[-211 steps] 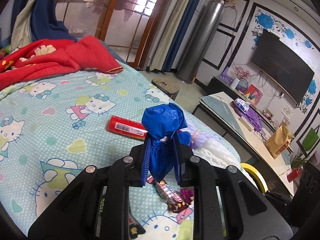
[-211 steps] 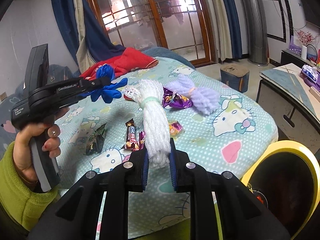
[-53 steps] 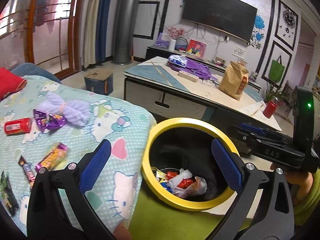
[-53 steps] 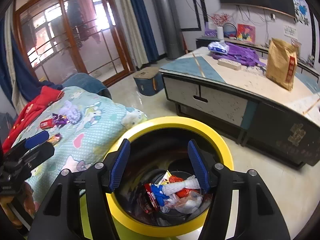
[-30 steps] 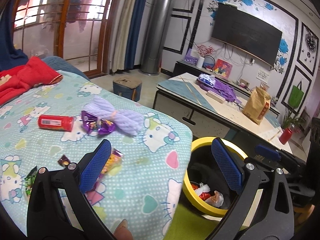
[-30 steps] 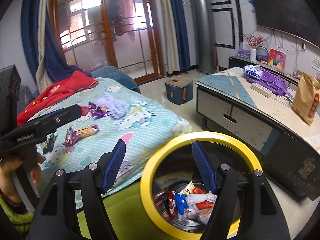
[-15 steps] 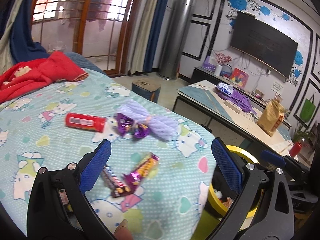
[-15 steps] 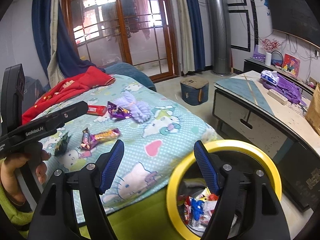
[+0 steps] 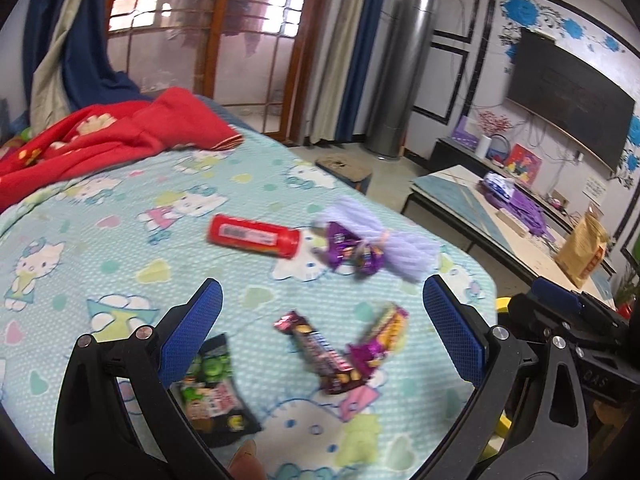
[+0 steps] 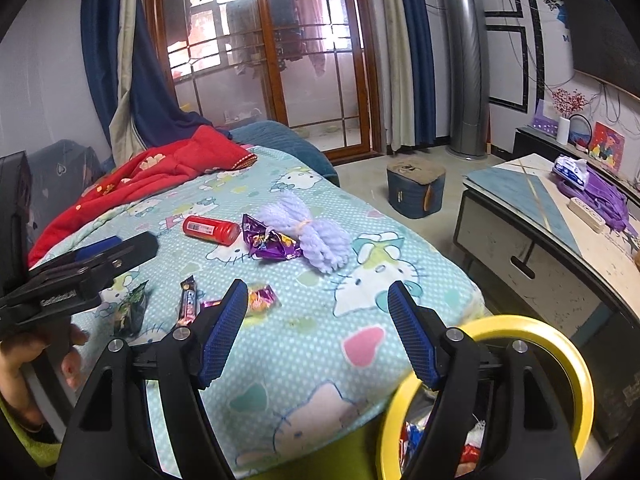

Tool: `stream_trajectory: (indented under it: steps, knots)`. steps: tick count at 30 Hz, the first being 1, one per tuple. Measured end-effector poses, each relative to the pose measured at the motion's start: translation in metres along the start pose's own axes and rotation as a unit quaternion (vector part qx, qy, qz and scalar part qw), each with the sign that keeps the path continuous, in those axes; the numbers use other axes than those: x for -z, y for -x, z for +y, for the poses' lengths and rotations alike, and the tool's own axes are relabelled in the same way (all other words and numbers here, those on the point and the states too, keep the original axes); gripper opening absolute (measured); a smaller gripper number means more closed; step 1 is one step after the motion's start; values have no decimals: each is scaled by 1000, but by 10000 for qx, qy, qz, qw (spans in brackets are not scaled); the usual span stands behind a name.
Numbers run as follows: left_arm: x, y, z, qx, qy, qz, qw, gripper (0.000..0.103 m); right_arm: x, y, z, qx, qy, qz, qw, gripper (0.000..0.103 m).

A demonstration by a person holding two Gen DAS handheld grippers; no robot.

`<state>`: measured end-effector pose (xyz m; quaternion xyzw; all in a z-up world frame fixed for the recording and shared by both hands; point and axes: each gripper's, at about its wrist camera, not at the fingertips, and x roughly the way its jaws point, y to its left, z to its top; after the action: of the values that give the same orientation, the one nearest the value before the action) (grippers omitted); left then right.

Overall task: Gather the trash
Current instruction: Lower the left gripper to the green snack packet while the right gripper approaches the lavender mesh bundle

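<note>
Trash lies scattered on the cartoon-cat bedspread [image 9: 100, 264]: a red tube [image 9: 253, 236], a purple wrapper [image 9: 352, 249] against a lilac yarn bundle [image 9: 400, 246], two candy bars [image 9: 320, 354] [image 9: 380, 338] and a dark snack packet [image 9: 214, 390]. My left gripper [image 9: 322, 332] hovers open above the candy bars, holding nothing. My right gripper [image 10: 316, 334] is open and empty over the bed's near edge; the tube [image 10: 210, 229], wrapper [image 10: 270, 242] and yarn [image 10: 312, 232] lie beyond it. The yellow-rimmed bin [image 10: 560, 344] stands at lower right with trash inside.
A red blanket [image 9: 100, 140] is heaped at the bed's far left. A low table [image 10: 560, 232] with purple bags stands right of the bed, and a small stool [image 10: 416, 188] sits on the floor behind. A hand [image 10: 24, 364] holds the left gripper.
Both grippers swung left from the bin toward the bed. The candy bars and dark packet now lie between the left gripper's fingers in view; the bin slid to the right edge.
</note>
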<state>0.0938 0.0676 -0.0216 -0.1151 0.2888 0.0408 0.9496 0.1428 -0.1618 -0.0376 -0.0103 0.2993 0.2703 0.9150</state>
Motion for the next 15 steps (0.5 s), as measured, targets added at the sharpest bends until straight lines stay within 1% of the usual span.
stream_trajectory:
  steps: [5,8,15]
  knots:
    - [2,-6,23,-140,326,186,9992,92,-9,-30,1,14,36,101,9999,70]
    - [5,-10,31,-289,407,303,9983,92,-14,-47,0,52,10,203,9998,70]
    - [18,-29,45,-439,583,723,9947,92,-25,-90,-8,132,-91,489,9987,70]
